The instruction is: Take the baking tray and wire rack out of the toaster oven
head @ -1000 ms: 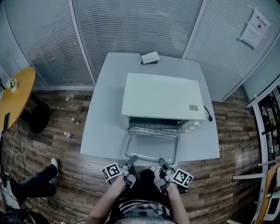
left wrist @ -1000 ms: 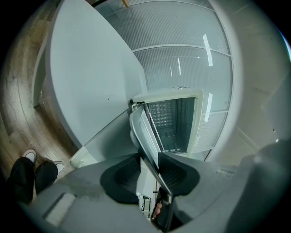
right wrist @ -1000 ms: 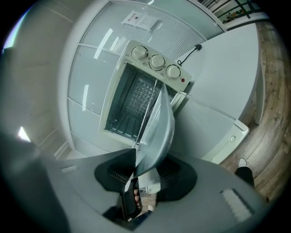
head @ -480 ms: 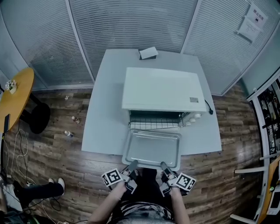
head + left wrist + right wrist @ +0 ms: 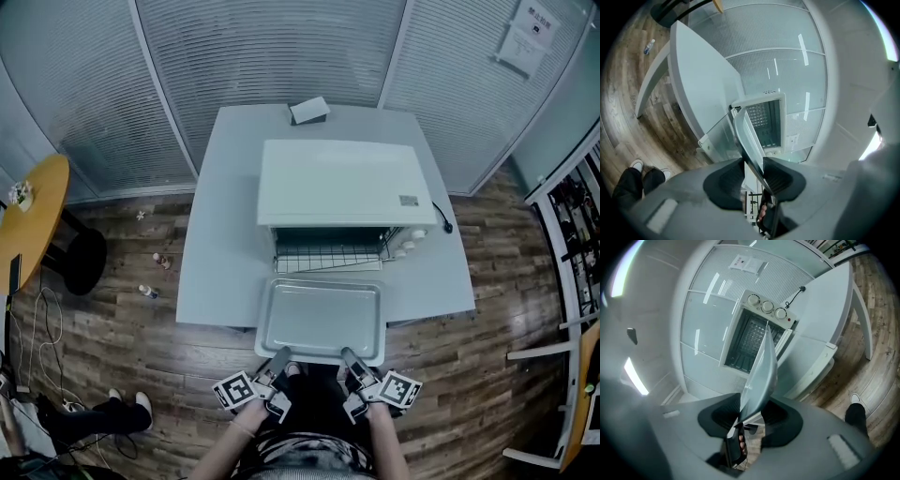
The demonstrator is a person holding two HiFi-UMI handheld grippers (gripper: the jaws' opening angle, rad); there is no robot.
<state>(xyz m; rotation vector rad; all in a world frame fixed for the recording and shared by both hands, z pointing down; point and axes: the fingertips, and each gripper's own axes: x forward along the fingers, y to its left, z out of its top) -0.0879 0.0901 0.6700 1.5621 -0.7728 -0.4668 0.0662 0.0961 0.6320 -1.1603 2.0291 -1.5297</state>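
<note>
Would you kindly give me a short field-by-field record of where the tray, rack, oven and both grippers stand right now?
baking tray: empty, held roughly level in front of the oven opening, apparently clear of it
wire rack: in the oven, front edge poking out, not yet taken out
toaster oven: open, on the white table
left gripper: shut on the tray's near rim, left side
right gripper: shut on the tray's near rim, right side
other: small box at the table's far edge
</note>
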